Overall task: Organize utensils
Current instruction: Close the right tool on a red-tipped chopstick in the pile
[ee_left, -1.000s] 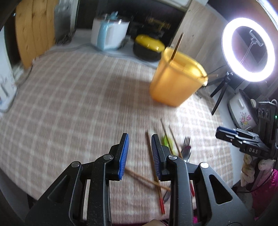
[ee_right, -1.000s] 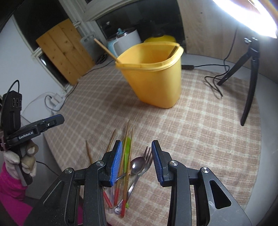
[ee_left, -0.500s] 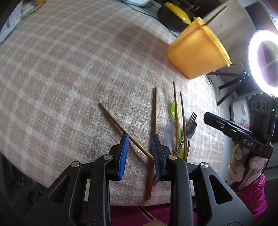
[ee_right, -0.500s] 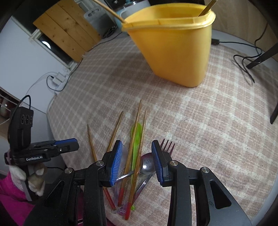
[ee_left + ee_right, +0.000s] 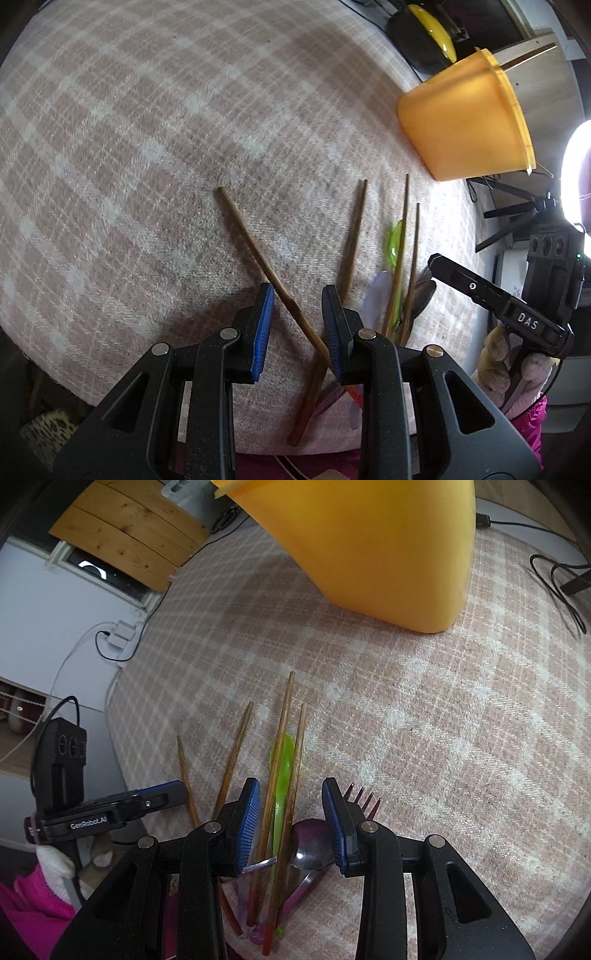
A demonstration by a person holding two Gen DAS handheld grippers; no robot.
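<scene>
Several wooden chopsticks, a green plastic spoon (image 5: 283,771), a metal spoon (image 5: 312,849) and a fork (image 5: 364,801) lie in a pile near the front edge of the checked tablecloth. My left gripper (image 5: 297,295) is open, low over the cloth, with one slanted chopstick (image 5: 266,262) passing between its fingers. My right gripper (image 5: 290,794) is open and straddles two chopsticks (image 5: 280,746) and the green spoon. The yellow bucket (image 5: 373,542) stands behind the pile and shows in the left wrist view (image 5: 465,118) with a chopstick in it.
A black and yellow pot (image 5: 424,33) sits behind the bucket. A ring light on a tripod (image 5: 517,218) stands off the table's right side. A black cable (image 5: 557,579) lies on the cloth at right. The table edge is just below both grippers.
Both grippers have dropped lower and closer to the utensil pile. The left now has the slanted chopstick between its open fingers; the right has closed in over the two chopsticks and green spoon.
</scene>
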